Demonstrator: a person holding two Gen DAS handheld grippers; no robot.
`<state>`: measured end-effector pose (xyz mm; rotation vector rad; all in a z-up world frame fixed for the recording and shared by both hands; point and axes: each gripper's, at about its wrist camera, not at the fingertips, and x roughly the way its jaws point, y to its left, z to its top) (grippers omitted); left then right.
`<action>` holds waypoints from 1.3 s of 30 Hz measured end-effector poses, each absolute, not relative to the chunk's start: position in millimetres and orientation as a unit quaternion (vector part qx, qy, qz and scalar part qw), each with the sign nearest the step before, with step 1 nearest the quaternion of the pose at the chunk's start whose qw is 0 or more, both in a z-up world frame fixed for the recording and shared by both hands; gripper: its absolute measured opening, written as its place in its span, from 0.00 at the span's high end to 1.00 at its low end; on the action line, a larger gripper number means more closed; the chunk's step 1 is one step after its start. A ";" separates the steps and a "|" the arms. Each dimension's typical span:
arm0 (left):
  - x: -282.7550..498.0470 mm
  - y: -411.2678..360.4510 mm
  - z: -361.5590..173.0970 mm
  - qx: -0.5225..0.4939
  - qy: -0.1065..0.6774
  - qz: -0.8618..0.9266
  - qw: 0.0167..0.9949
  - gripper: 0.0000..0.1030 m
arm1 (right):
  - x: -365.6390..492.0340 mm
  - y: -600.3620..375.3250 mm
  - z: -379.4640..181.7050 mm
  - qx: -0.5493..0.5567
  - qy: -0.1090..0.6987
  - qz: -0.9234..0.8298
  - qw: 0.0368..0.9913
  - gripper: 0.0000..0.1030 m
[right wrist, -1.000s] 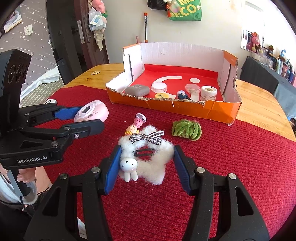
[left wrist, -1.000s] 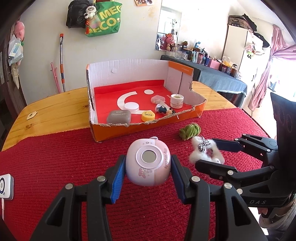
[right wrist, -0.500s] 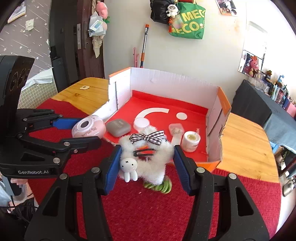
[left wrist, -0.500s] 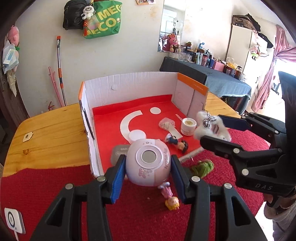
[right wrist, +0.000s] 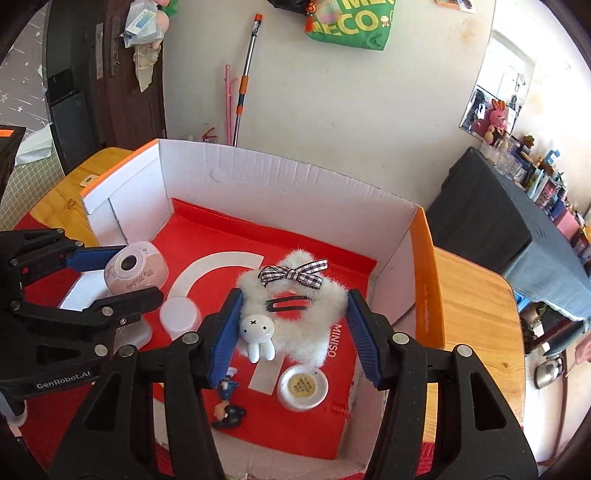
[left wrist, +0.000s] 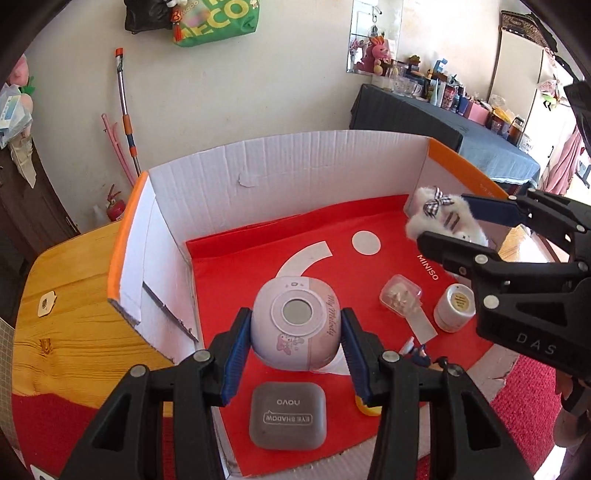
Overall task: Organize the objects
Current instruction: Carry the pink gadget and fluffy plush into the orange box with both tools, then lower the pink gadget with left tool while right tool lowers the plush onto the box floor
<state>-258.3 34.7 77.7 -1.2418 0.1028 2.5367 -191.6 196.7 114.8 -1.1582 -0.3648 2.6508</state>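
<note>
Left wrist view: left hand-held gripper (left wrist: 295, 334) clamps pink device (left wrist: 295, 328); right hand-held gripper (right wrist: 291, 328) clamps fluffy hair accessory (right wrist: 295, 317).

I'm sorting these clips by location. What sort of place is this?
Most likely a lived-in room of a home: a wooden table with a red cloth, a green tote bag hanging on the wall beside a mop handle, and a side table crowded with cups and toys.
</note>
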 end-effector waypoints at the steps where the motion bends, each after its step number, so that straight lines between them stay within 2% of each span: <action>1: -261.4 35.7 76.2 -0.437 0.037 0.885 0.155 0.52 | -197.0 199.4 112.7 -0.400 -0.126 0.901 0.115 0.48; 14: -299.1 40.9 50.3 -0.490 0.028 0.859 0.146 0.52 | -242.4 217.1 83.7 -0.461 -0.130 0.869 0.127 0.47; 39: -321.4 37.4 40.8 -0.527 0.016 0.840 0.131 0.52 | -271.6 234.9 58.2 -0.535 -0.123 0.827 0.121 0.47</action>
